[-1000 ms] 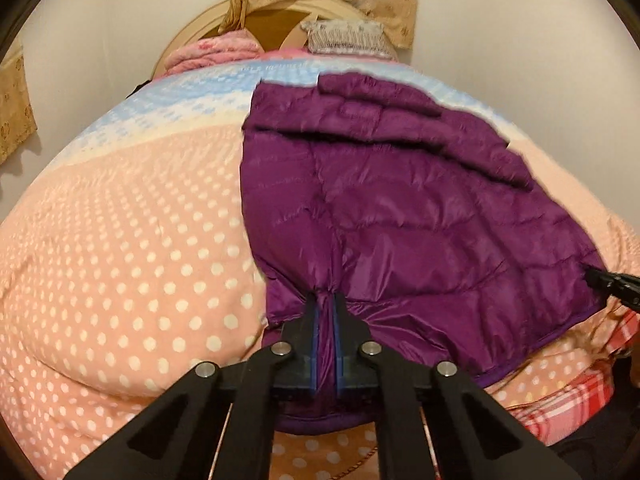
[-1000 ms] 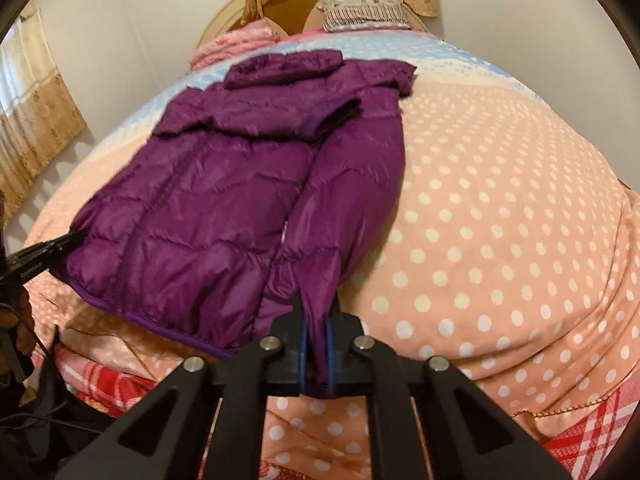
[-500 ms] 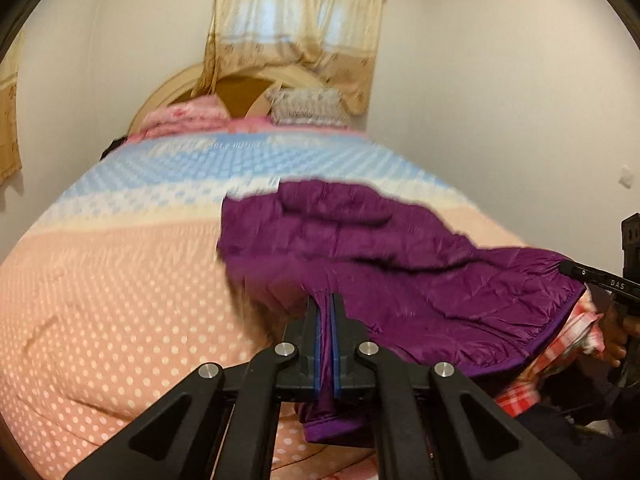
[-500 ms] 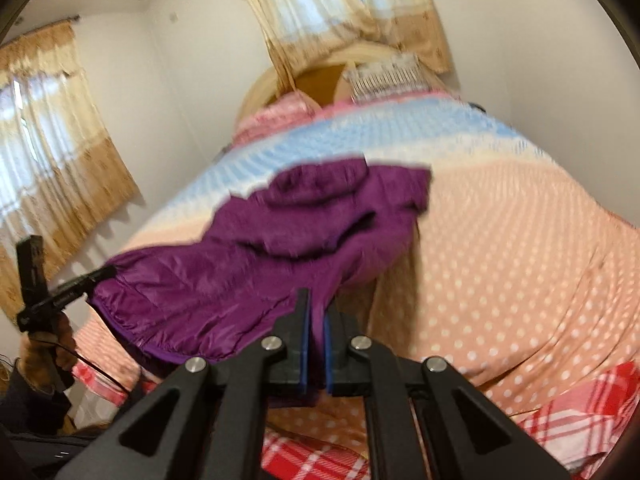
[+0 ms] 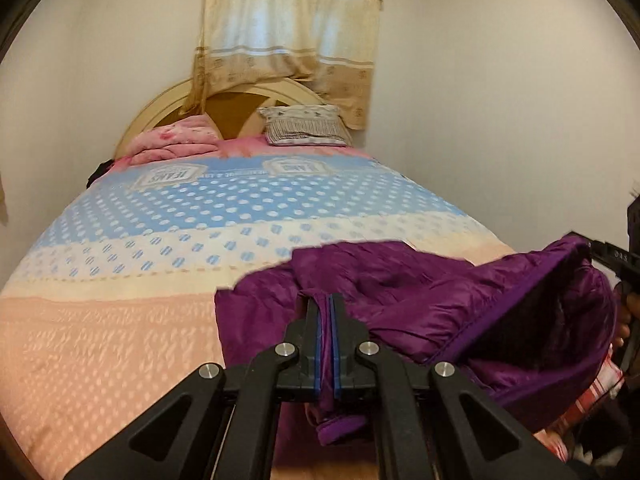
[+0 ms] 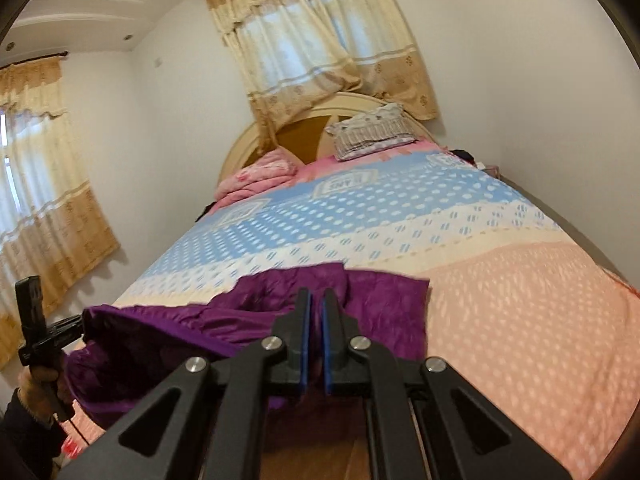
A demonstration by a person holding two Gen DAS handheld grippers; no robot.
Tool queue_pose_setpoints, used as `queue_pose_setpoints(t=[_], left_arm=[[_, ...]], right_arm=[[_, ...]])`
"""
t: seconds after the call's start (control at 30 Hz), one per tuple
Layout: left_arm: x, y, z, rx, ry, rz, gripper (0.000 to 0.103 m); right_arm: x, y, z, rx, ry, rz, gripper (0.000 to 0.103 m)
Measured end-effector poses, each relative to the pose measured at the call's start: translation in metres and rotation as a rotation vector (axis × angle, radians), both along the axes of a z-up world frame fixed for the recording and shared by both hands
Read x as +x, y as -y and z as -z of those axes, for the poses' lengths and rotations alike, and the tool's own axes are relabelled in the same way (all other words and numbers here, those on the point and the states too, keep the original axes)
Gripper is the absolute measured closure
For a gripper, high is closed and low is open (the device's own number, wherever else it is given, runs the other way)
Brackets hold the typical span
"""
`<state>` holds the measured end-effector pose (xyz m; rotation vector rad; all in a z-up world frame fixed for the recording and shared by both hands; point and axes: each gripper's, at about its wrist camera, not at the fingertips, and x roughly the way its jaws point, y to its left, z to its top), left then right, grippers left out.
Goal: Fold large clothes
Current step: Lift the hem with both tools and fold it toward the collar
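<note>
Above the polka-dot quilted bed (image 5: 120, 320), both grippers (image 5: 328, 300) (image 6: 316, 296) clamp the purple quilted puffer jacket's (image 5: 420, 292) hem; carry it level toward the collar.

A jacket (image 5: 420, 304) lies across the near end of a bed (image 5: 120, 320), its near edge raised off the bedspread between two grippers: the left gripper (image 5: 329, 308) at the near left corner, the right gripper (image 6: 316, 304) at the near right. At the far end, a pillow (image 5: 304, 126) sits right of a bundled blanket (image 5: 176, 142), both before the headboard (image 5: 168, 102). A curtain (image 5: 288, 36) hangs behind it.
</note>
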<state>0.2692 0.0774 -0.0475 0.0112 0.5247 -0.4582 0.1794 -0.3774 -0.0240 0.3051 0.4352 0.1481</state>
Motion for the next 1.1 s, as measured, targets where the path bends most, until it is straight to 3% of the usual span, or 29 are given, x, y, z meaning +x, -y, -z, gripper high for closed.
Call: queue_pose_setpoints(t=[0.1, 0.17, 0.3, 0.37, 0.4, 0.43, 0.57, 0.67, 0.73, 0.77, 0.8, 0.83, 0.87, 0.93, 1.1], left_arm=[[0.026, 0.002, 0.004, 0.007, 0.030, -0.027, 0.096], [0.042, -0.002, 0.007, -0.050, 0.001, -0.029, 0.095], [0.081, -0.005, 0.020, -0.059, -0.050, -0.105, 0.090], [0.098, -0.008, 0.025, -0.033, -0.040, -0.189, 0.062], [0.102, -0.010, 0.026, -0.034, -0.027, -0.213, 0.040], [0.106, -0.012, 0.027, -0.039, -0.012, -0.236, 0.027], [0.138, -0.003, 0.045, 0.032, -0.031, -0.331, 0.025], [0.154, 0.014, 0.060, 0.088, -0.044, -0.383, 0.025], [0.154, 0.027, 0.067, 0.092, -0.068, -0.352, 0.025], [0.152, 0.032, 0.070, 0.101, -0.072, -0.333, 0.025], [0.150, 0.037, 0.072, 0.122, -0.073, -0.312, 0.025], [0.147, 0.042, 0.074, 0.146, -0.075, -0.283, 0.025], [0.142, 0.046, 0.075, 0.171, -0.075, -0.251, 0.025], [0.141, 0.051, 0.081, 0.190, -0.086, -0.217, 0.025], [0.157, 0.052, 0.103, 0.142, -0.214, -0.170, 0.025]], right_arm=[[0.028, -0.001, 0.000, -0.015, -0.014, 0.009, 0.096], [0.044, -0.004, 0.001, -0.035, -0.024, 0.015, 0.096], [0.080, -0.004, 0.009, -0.058, -0.049, 0.040, 0.096], [0.096, -0.002, 0.017, -0.053, -0.068, 0.052, 0.096], [0.105, -0.002, 0.022, -0.050, -0.080, 0.062, 0.096], [0.114, -0.001, 0.026, -0.053, -0.089, 0.070, 0.096], [0.159, -0.005, 0.051, -0.111, -0.124, 0.127, 0.096], [0.185, 0.001, 0.072, -0.098, -0.164, 0.181, 0.094], [0.187, 0.007, 0.082, -0.062, -0.207, 0.178, 0.086], [0.183, 0.009, 0.083, -0.048, -0.210, 0.155, 0.064], [0.177, 0.011, 0.083, -0.037, -0.202, 0.126, 0.032], [0.170, 0.013, 0.081, -0.035, -0.187, 0.115, 0.021], [0.161, 0.016, 0.078, -0.046, -0.171, 0.114, 0.016], [0.152, 0.017, 0.076, -0.078, -0.179, 0.092, 0.016], [0.162, 0.010, 0.093, -0.091, -0.269, 0.011, 0.016]])
